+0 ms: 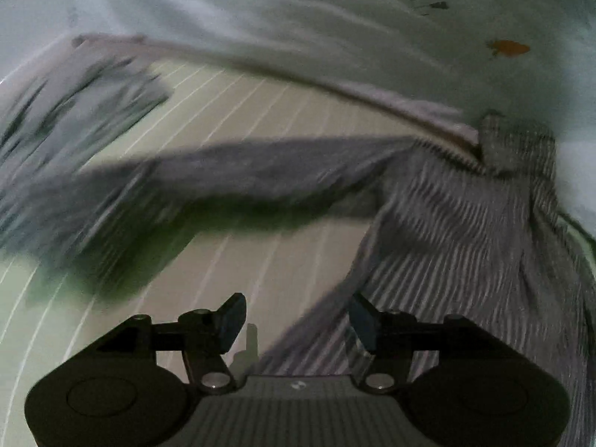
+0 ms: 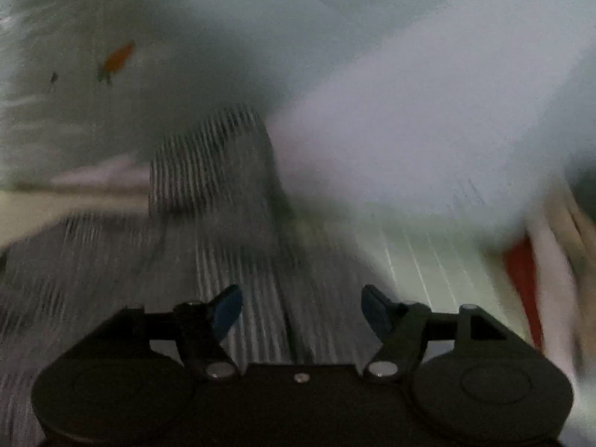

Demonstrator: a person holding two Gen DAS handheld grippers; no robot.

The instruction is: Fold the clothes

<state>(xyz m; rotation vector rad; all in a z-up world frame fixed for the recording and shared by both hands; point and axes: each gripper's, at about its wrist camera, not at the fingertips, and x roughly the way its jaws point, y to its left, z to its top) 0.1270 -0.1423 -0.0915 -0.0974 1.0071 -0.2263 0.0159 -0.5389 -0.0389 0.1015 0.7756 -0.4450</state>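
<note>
— What do your claws hold?

— Nothing. My left gripper [image 1: 296, 320] stands apart over the lined sheet [image 1: 260, 111]; the striped shirt [image 1: 447, 231] lies at its right, its sleeve smeared by blur. My right gripper [image 2: 301, 311] also gapes, empty, above that shirt.

— Beyond?

— A pale blur [image 2: 409, 141], and something red [image 2: 521, 279] cut off at the edge; I cannot make out what either is.

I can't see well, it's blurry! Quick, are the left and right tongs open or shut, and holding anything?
Left tongs: open, holding nothing; the striped garment lies beneath.
Right tongs: open, holding nothing, above the same striped cloth.
</note>
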